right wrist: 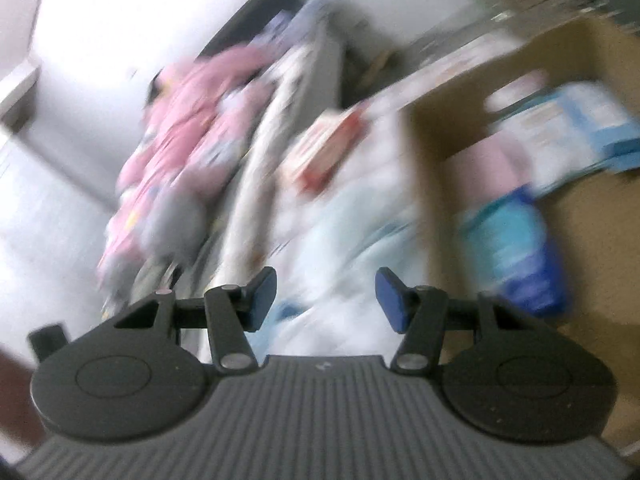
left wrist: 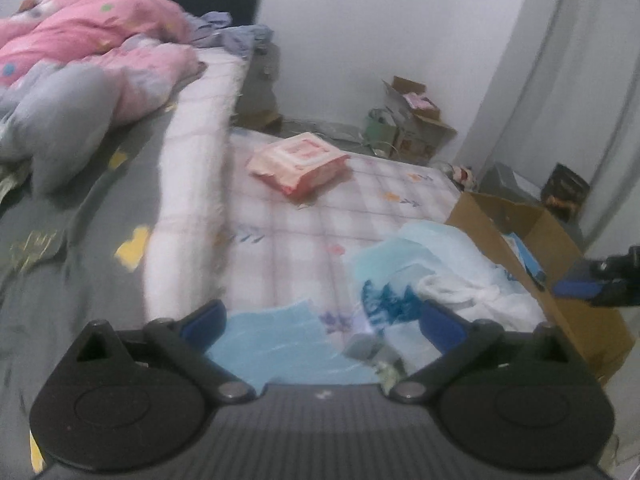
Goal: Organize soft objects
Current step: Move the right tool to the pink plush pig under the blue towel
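Pale-blue and white soft packs (left wrist: pixel 420 280) lie in a heap on the low mattress (left wrist: pixel 320 216), right under the left tool (left wrist: pixel 322 322), whose jaws stand wide apart and empty. Just beside the heap, at the mattress's right edge, stands the cardboard box (left wrist: pixel 560 248), some packs already inside it. The right tool (right wrist: pixel 326 296), part-open and empty, hangs nearer that box. Farther along the mattress a red-and-pink pack (left wrist: pixel 298 164) lies alone, long axis slanting toward the far right corner.
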Motion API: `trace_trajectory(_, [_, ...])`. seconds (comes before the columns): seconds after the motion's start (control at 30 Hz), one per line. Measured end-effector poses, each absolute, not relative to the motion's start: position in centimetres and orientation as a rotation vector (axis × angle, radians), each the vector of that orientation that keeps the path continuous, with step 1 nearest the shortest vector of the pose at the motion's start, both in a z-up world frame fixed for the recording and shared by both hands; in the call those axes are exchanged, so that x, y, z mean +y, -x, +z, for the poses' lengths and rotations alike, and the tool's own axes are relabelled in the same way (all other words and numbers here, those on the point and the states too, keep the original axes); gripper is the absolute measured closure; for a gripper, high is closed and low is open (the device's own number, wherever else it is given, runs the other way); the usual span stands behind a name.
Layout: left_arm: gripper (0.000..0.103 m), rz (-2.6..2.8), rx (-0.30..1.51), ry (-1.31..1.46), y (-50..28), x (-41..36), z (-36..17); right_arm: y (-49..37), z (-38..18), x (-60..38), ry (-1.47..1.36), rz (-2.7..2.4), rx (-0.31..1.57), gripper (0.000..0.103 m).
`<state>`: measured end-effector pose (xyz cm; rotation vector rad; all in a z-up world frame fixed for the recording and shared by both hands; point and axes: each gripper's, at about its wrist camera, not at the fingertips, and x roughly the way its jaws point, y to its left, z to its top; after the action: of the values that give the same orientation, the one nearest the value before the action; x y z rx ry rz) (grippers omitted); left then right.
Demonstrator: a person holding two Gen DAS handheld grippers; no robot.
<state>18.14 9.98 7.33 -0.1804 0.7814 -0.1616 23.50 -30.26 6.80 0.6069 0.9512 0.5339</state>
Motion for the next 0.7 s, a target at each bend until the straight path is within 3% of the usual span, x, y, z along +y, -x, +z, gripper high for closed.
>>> trace_trajectory(0.3, [0.005, -0.137, 0.822, 0.206, -15.4, 13.0, 4.1, -22.8, 4.1, -18.4, -0.596, 0.723, 1.141, 0.048])
trace_trajectory(0.47, [0.023, -0.177, 0.834, 0.087, -14.9, 12.0, 2.3, -21.8, 2.1, -14.7, -0.605, 0.726, 1.230, 0.048])
trace_trajectory(0.63, [0.027, -0.211, 0.832, -0.086, -15.9, 10.0, 0.5, -21.9, -0.4, -12.8, -0.620, 0.671, 1.298, 0.049])
trace_trajectory(0.7, [0.036, -0.217, 0.849, -0.146, -16.5, 9.2, -0.2, -22.0, -0.9, -12.4, -0.629, 0.649, 1.306, 0.049])
